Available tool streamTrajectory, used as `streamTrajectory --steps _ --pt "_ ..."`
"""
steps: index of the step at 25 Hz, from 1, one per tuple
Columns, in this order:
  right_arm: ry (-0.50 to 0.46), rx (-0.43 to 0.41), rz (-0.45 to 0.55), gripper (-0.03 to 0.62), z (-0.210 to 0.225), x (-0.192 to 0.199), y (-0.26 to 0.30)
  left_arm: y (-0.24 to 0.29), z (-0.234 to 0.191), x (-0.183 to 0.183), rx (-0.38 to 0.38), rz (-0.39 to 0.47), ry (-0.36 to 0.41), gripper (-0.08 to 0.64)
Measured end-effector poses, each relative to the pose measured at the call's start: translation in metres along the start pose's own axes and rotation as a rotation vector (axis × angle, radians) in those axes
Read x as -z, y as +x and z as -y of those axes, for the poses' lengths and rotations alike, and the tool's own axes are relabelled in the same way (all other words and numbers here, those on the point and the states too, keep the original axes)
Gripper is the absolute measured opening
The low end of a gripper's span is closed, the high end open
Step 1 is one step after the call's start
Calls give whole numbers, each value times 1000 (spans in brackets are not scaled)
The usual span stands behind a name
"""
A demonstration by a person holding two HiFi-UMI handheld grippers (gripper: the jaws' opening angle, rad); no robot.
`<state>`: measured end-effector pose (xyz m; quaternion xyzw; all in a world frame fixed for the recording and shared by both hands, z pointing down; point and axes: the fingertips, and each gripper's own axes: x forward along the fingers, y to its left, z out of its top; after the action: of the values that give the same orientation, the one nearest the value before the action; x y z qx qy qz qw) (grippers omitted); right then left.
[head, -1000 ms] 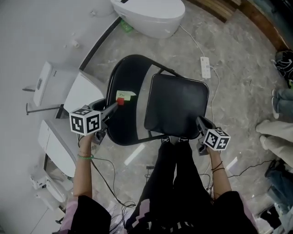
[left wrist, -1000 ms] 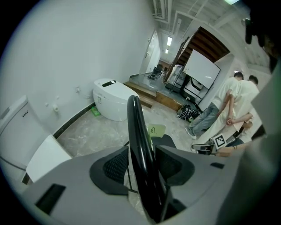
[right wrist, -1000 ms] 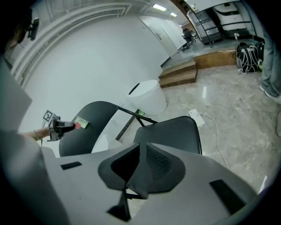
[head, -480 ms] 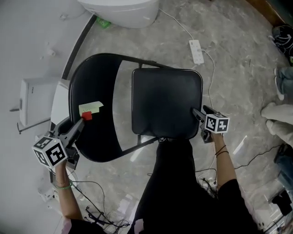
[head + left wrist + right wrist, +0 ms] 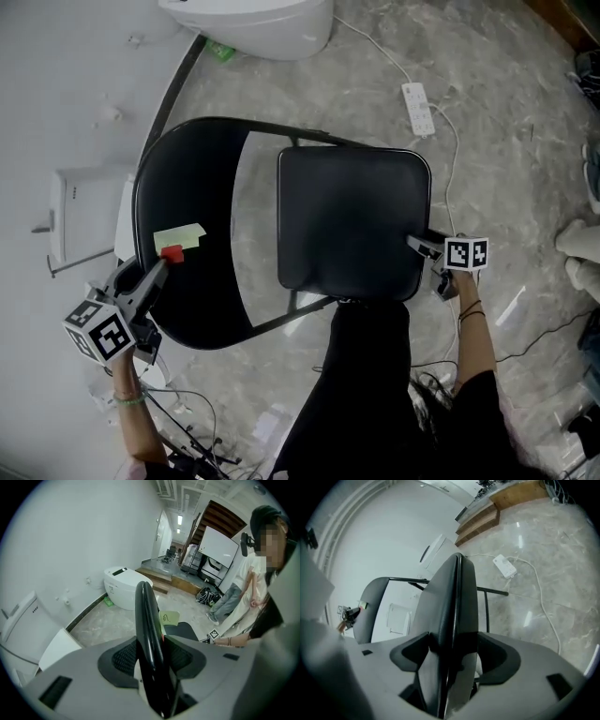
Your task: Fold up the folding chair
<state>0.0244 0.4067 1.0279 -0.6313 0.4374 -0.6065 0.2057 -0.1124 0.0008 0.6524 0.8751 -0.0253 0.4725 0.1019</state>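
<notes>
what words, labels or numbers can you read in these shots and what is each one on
No text here can be quoted.
Sticky note on the chair backrest: one handwritten mark, too blurred to read.
White wall box: a short line of print, too small to read.
Marker cubes: black and white square patterns only, no words.

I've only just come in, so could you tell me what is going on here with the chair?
A person holding a claw in each hand is setting about folding a black folding chair, which stands unfolded on the floor. The left claw is clamped on the rim of the backrest, beside a paper note. The right claw is at the side edge of the seat; its jaws are opening with that edge between them. Nothing is folded yet.
</notes>
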Motion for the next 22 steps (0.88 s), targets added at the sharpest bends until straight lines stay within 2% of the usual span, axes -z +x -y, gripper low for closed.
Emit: streamTrajectory --steps 3,7,9,15,22 --pt "19 -102 -17 307 0 -1 4 0 1 1 -9 -2 -3 163" --pt "153 -251 -17 305 -8 1 16 -3 4 -2 -7 4 -2 164" --pt "159 -287 14 305 -10 -4 19 0 4 -3 1 19 -5 164" --pt "96 -186 61 305 -15 -9 17 -2 5 -4 -7 60 -44 163" --pt "37 -74 106 304 -80 -29 -27 -34 20 -33 42 92 -30 160"
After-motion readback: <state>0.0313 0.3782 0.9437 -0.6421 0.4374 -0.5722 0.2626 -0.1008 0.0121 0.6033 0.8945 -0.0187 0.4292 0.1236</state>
